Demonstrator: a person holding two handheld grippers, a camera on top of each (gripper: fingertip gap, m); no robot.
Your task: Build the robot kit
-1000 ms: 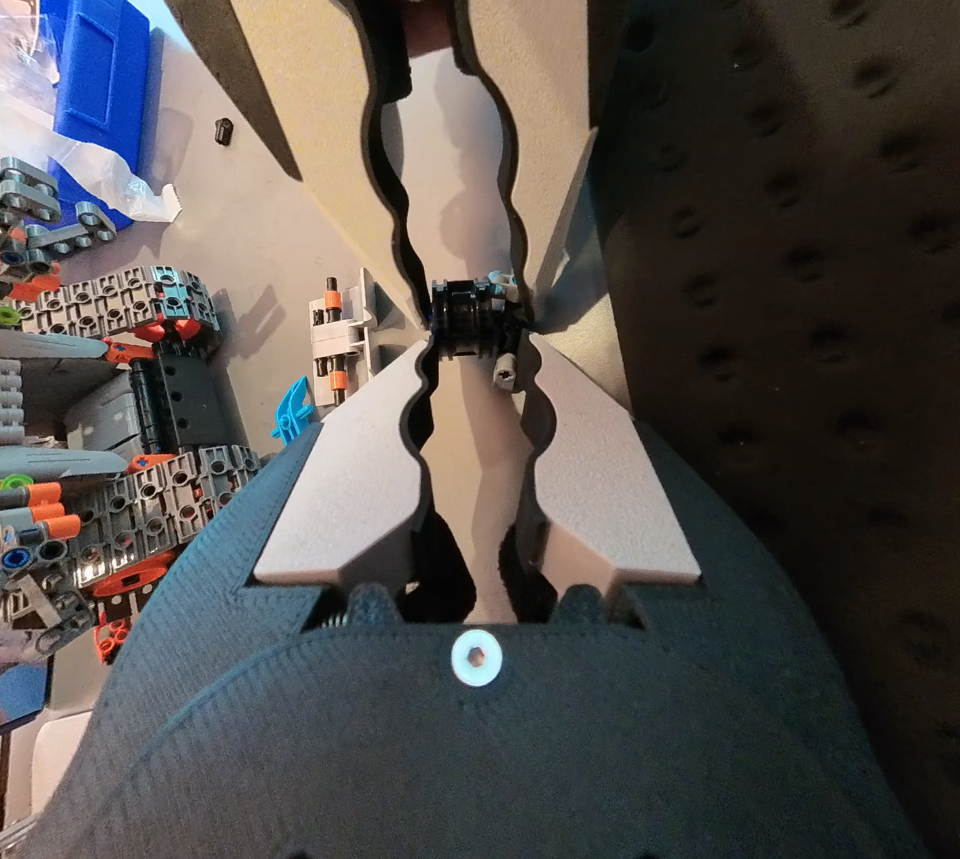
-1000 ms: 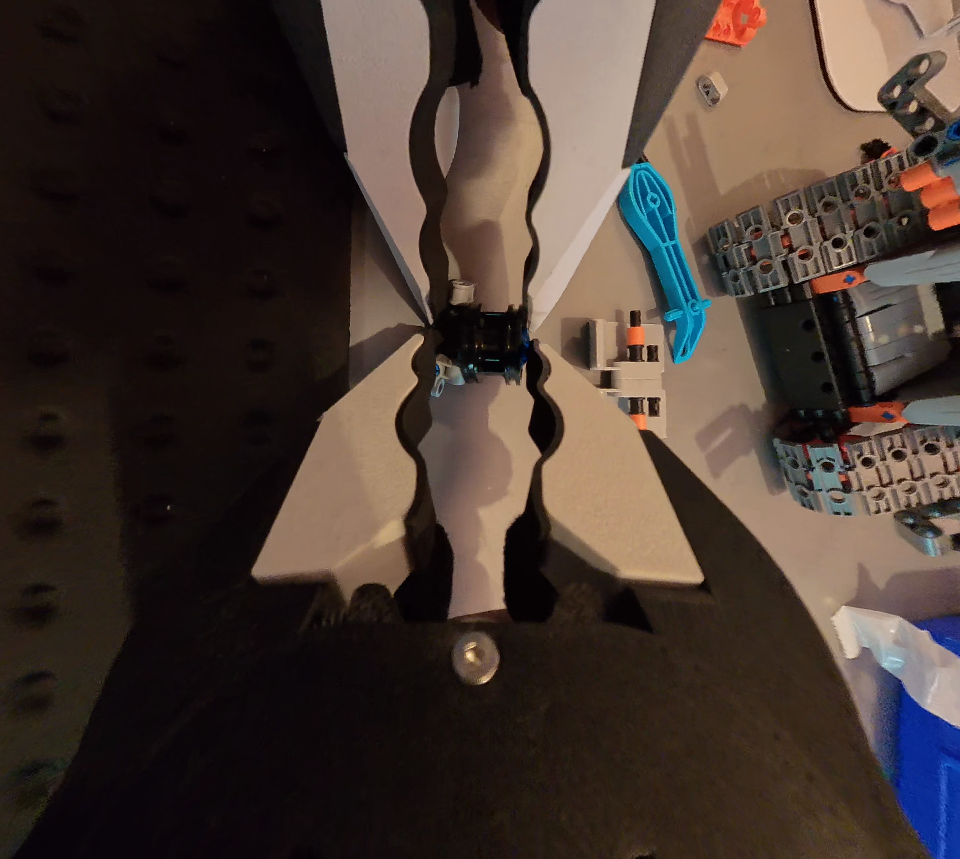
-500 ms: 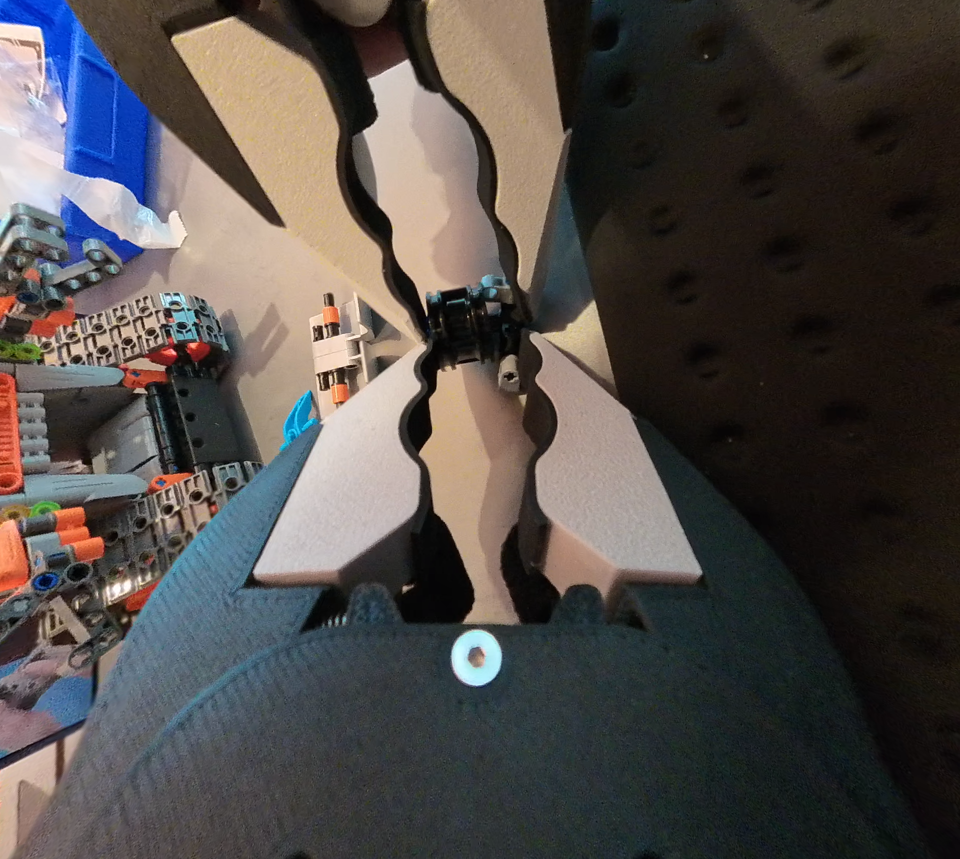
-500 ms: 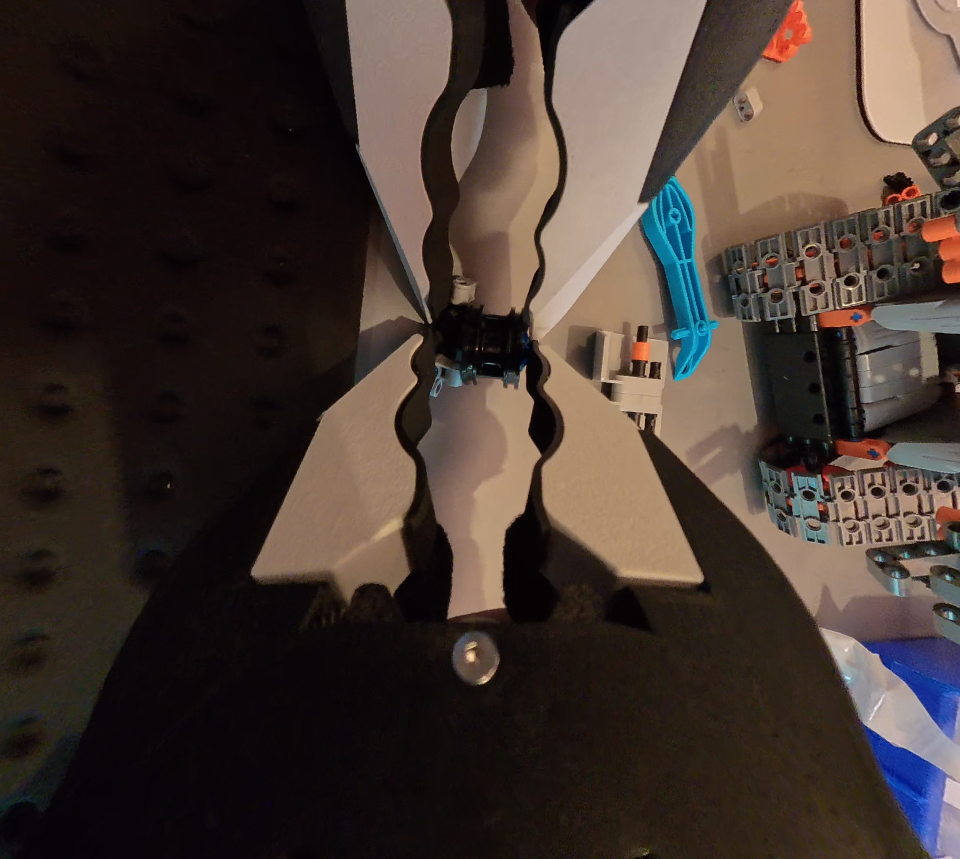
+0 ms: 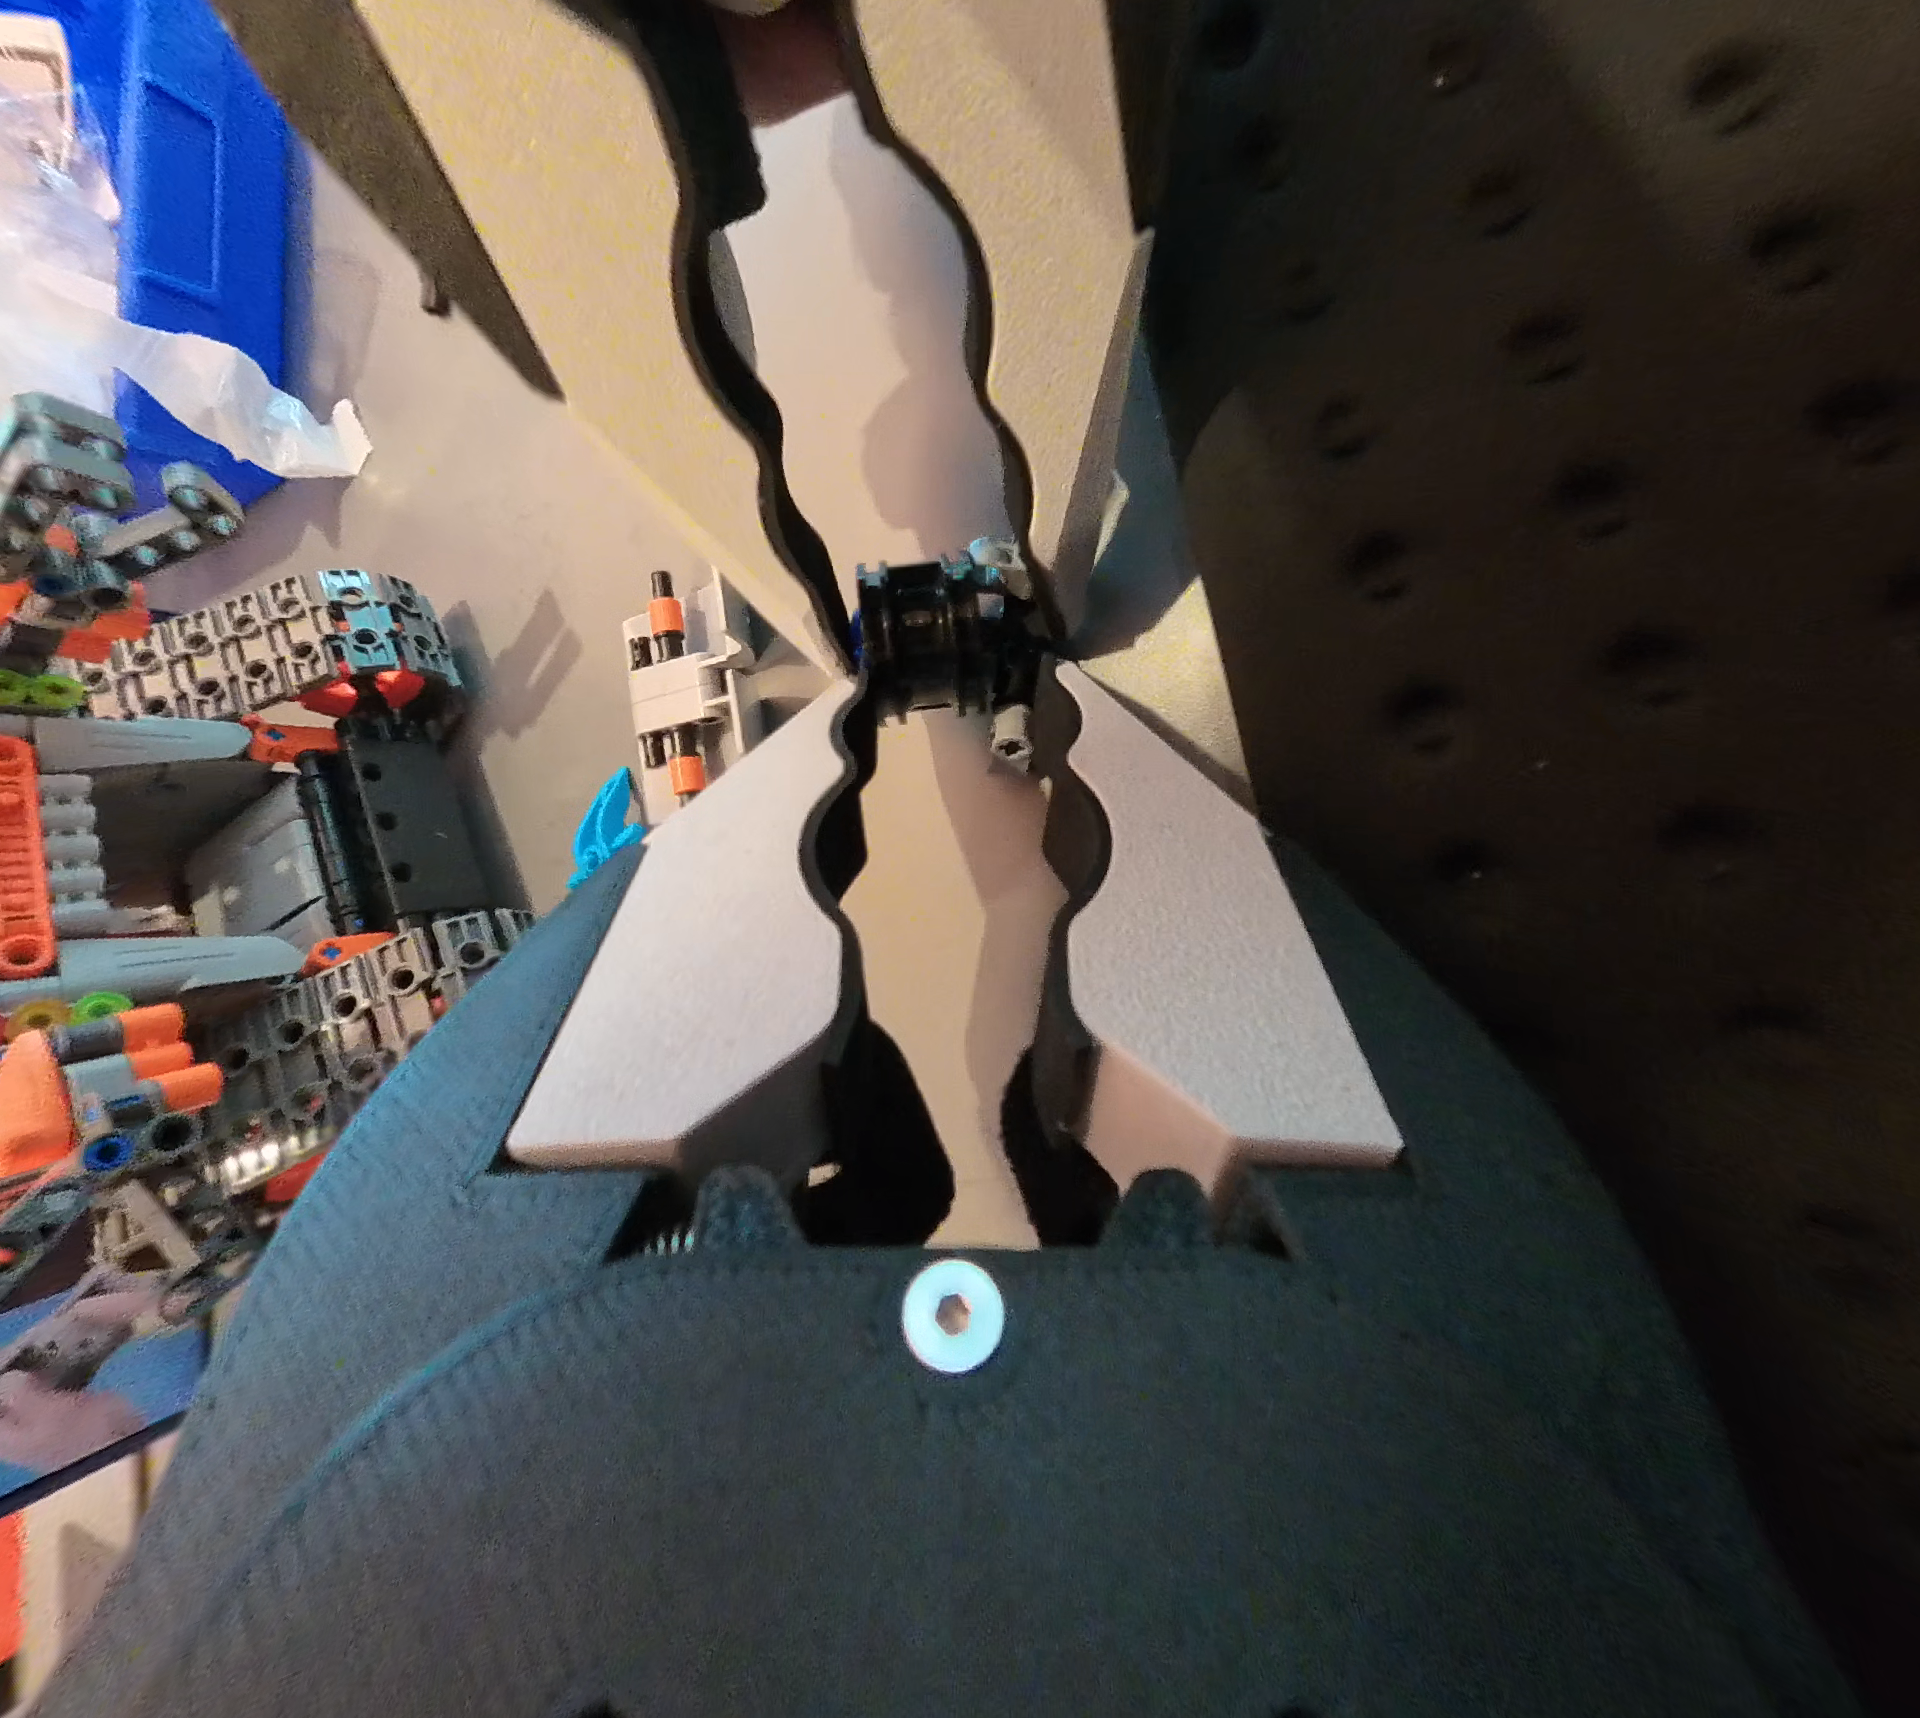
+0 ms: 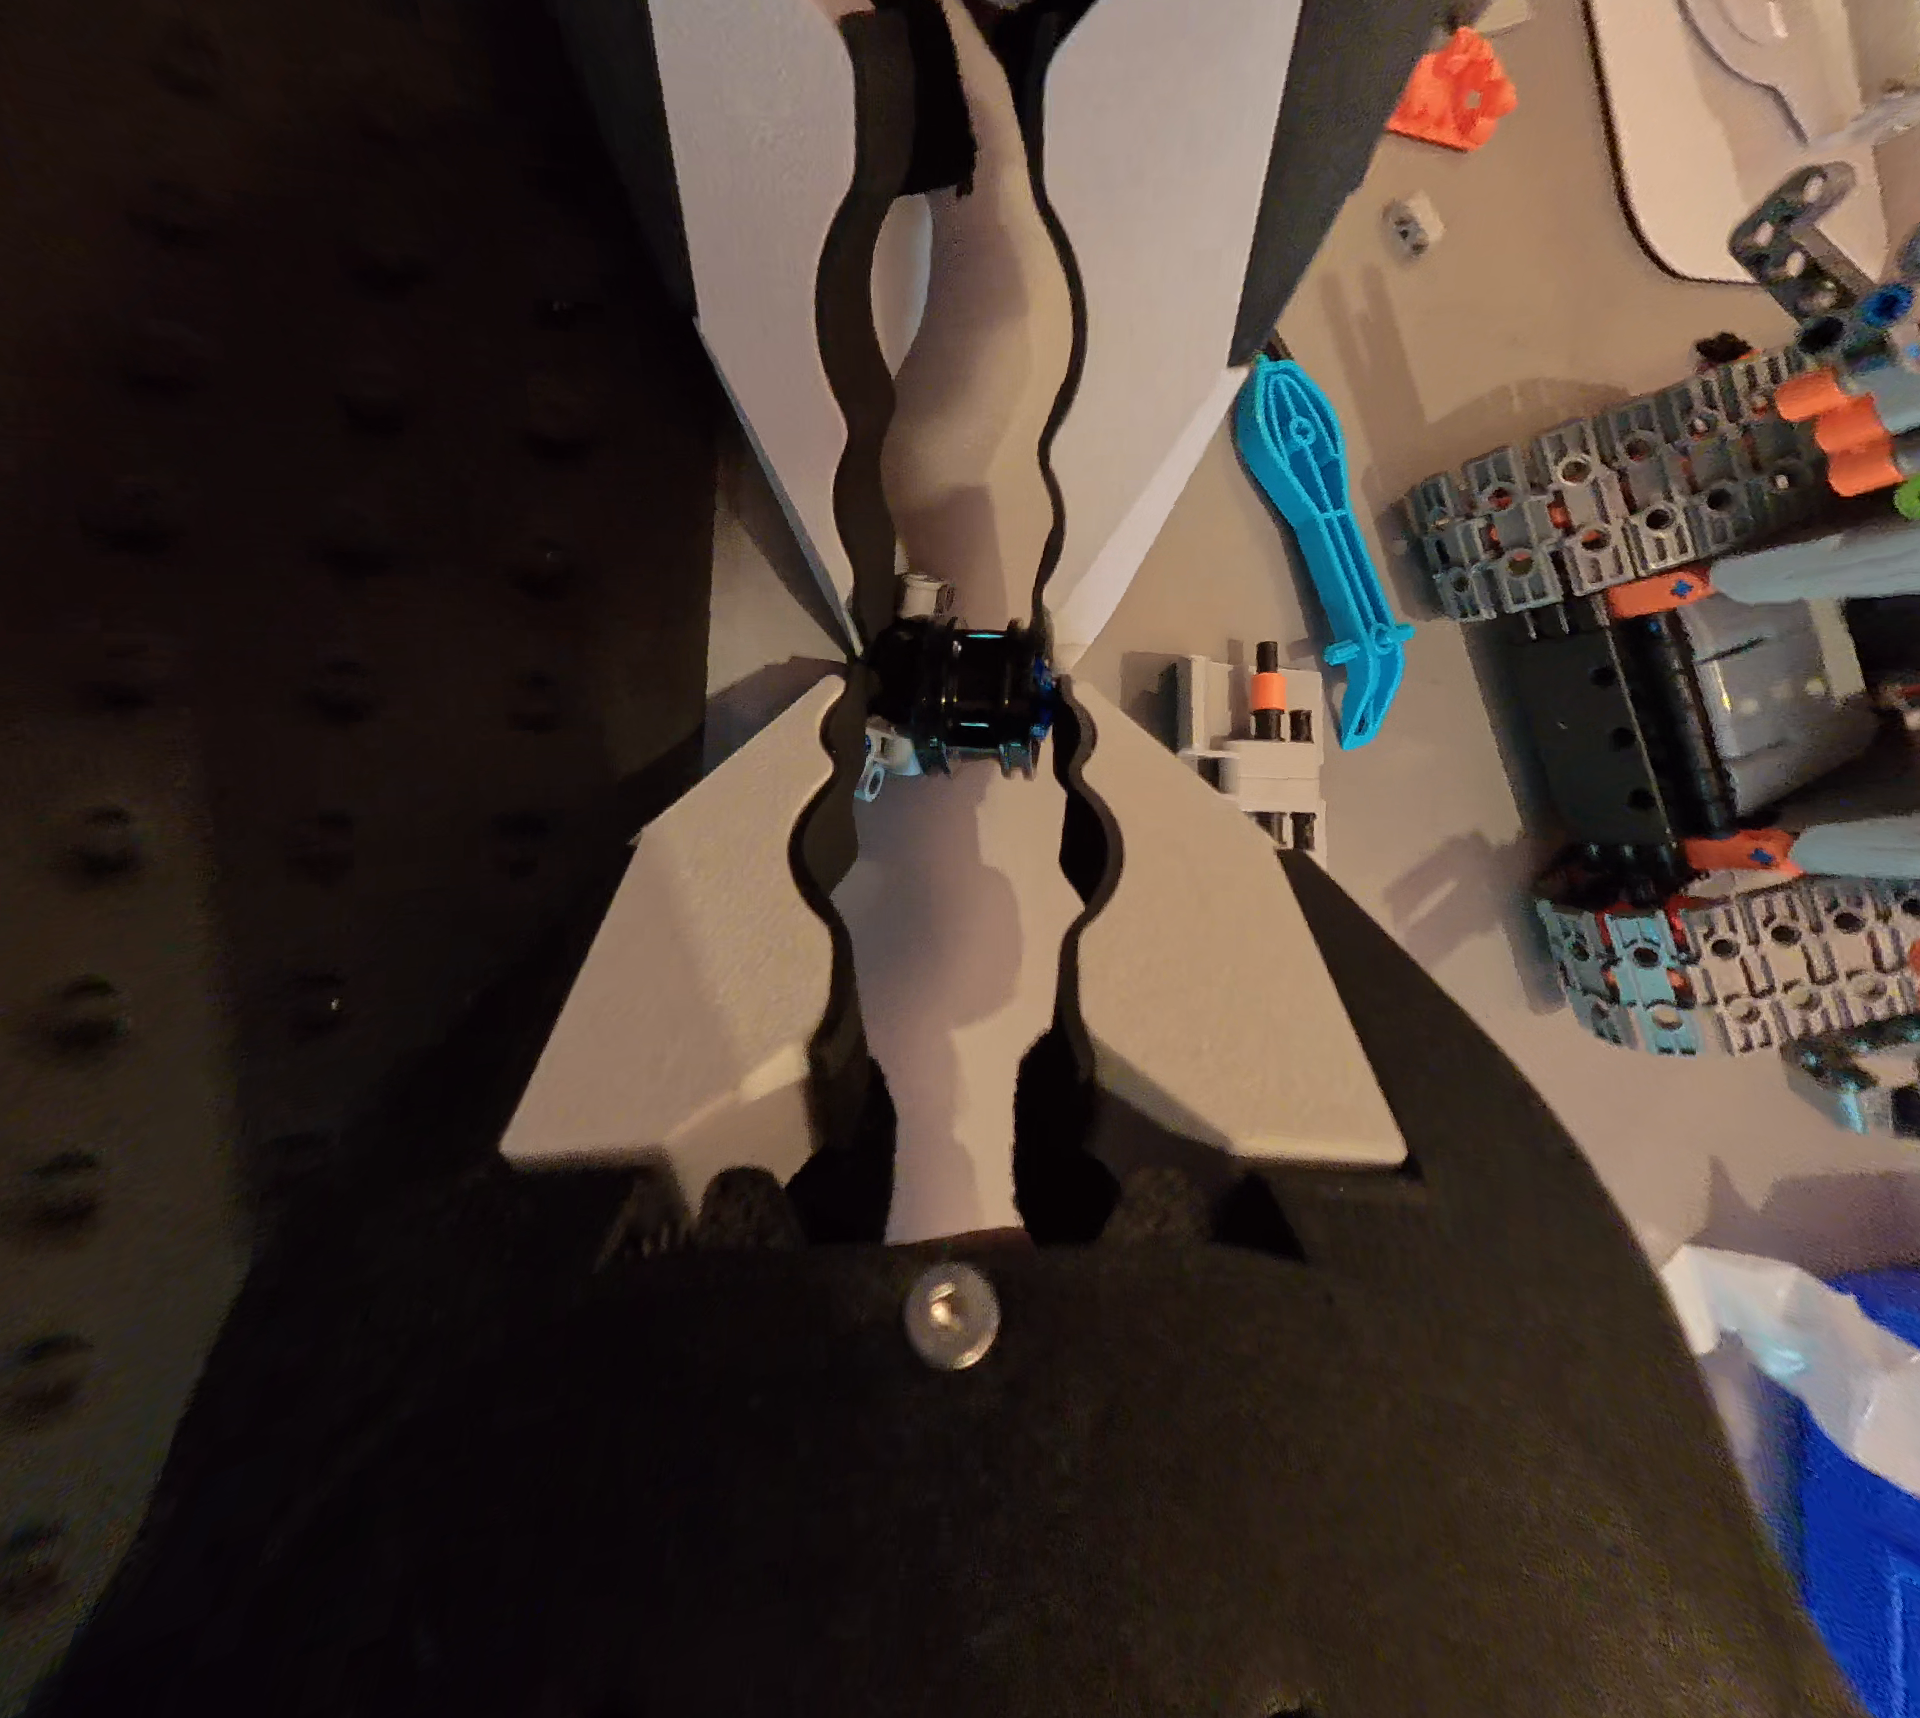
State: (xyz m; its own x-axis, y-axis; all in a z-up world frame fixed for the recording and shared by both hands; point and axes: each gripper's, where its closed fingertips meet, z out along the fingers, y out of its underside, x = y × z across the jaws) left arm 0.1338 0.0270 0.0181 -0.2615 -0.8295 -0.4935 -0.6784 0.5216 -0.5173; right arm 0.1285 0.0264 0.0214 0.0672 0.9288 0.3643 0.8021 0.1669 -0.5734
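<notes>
The left gripper and the right gripper both pinch one small black ribbed part with grey pins, tip to tip.

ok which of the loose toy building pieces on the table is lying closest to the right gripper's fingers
The small grey block with the orange-collared black pins, right beside the right gripper. The light blue blade piece lies farther out; the orange piece farther still.
</notes>
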